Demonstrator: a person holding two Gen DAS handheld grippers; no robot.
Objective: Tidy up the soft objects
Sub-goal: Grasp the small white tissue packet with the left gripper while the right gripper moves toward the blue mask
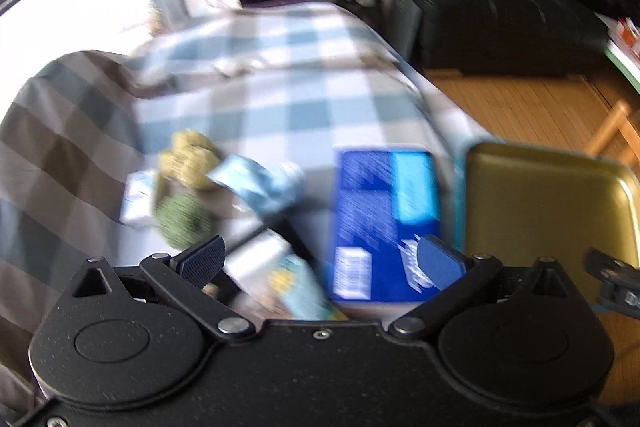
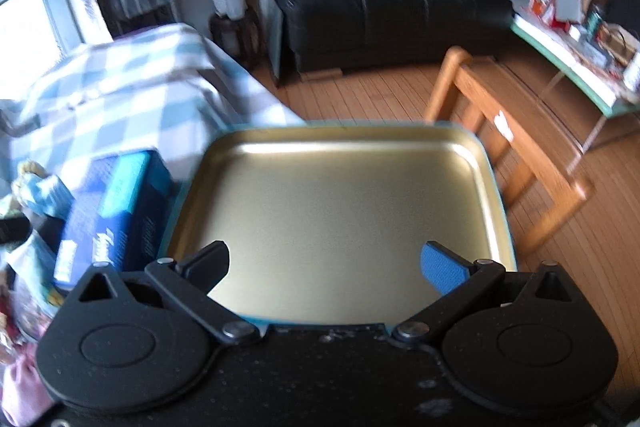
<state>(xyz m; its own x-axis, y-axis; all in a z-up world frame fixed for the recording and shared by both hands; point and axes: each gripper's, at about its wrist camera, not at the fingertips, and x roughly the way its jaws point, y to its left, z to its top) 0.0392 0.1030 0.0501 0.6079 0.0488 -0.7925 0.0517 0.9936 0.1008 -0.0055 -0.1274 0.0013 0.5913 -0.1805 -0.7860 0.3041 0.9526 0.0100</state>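
Note:
A gold tray (image 2: 340, 203) with a teal rim lies on the checked cloth, nothing in it; my right gripper (image 2: 326, 265) hovers open over its near half. In the left wrist view the gold tray (image 1: 540, 203) is at the right. My left gripper (image 1: 320, 257) is open above a blue box (image 1: 380, 219), with nothing between its fingers. Left of the box lie a light blue soft packet (image 1: 256, 183), yellow-green fuzzy balls (image 1: 190, 161) and a green fuzzy ball (image 1: 182, 219). The view is blurred by motion.
The blue box (image 2: 108, 215) stands just left of the tray. A pink soft item (image 2: 24, 379) shows at the lower left. A wooden chair (image 2: 516, 155) stands off the table's right edge, and a black sofa (image 2: 392, 15) is behind.

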